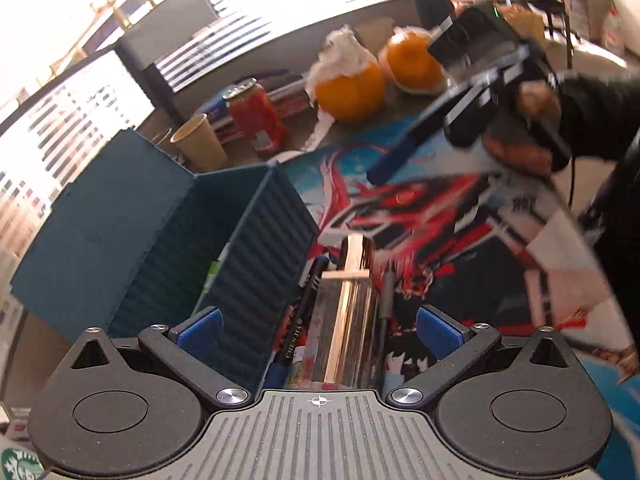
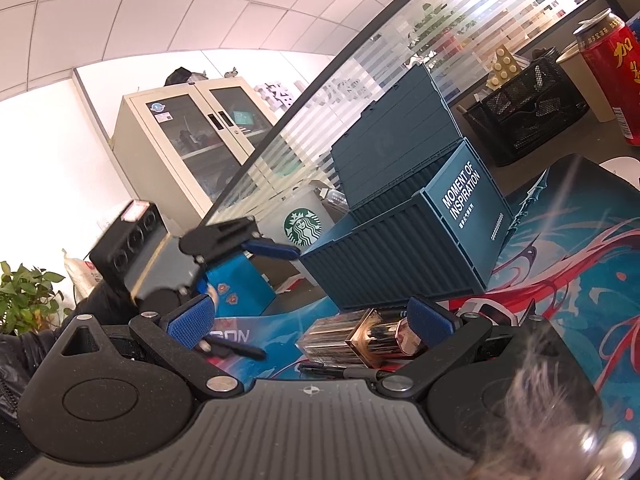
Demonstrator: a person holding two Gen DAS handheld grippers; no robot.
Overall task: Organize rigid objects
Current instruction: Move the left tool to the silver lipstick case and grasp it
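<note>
A teal container-shaped box [image 1: 256,264] stands with its lid [image 1: 108,216] up, on the left of a printed mat [image 1: 460,220]. Beside it on the mat lie a gold lipstick-like tube [image 1: 352,312], a black pen [image 1: 302,320] and a grey pen [image 1: 386,308]. My left gripper [image 1: 319,330] is open wide above them, touching none of them. My right gripper [image 2: 311,322] is also open. The gold tube [image 2: 360,340] lies between its pads, with its cap end close to the right pad [image 2: 430,324]. A blue finger [image 1: 396,158] of the right gripper shows blurred in the left wrist view.
Two orange pumpkins [image 1: 350,88], a red can [image 1: 258,118] and a paper cup [image 1: 200,142] stand behind the mat. A Starbucks cup [image 2: 303,224] stands left of the box [image 2: 400,256]. A black mesh holder [image 2: 528,108] is behind it. A person's dark sleeve [image 1: 600,120] is at the right.
</note>
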